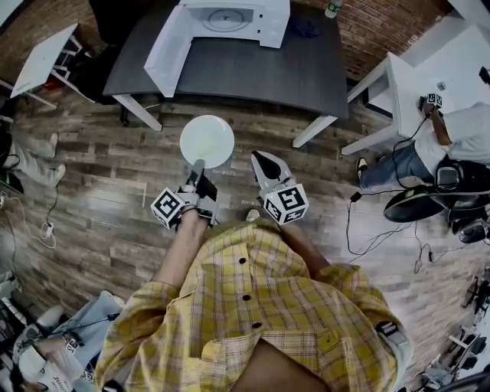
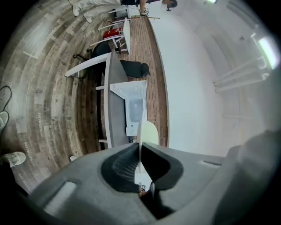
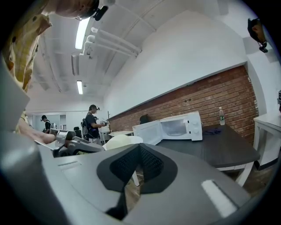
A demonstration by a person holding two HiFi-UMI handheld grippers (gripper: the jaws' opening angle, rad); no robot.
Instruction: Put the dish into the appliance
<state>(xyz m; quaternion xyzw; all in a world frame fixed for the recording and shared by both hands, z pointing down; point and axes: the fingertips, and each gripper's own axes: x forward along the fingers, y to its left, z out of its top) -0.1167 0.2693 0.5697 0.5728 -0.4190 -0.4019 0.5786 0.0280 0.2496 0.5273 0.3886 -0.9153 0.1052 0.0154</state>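
Note:
A round white plate hangs over the wood floor in front of me, with my left gripper shut on its near rim. In the left gripper view the plate runs edge-on between the closed jaws. The white microwave stands on the dark table ahead, with its door swung open to the left. It also shows in the left gripper view and the right gripper view. My right gripper floats beside the plate, shut and empty; its jaws meet at the tips.
A water bottle and a blue cloth lie on the dark table beside the microwave. White tables stand at left and right. A person sits at right, and cables trail on the floor.

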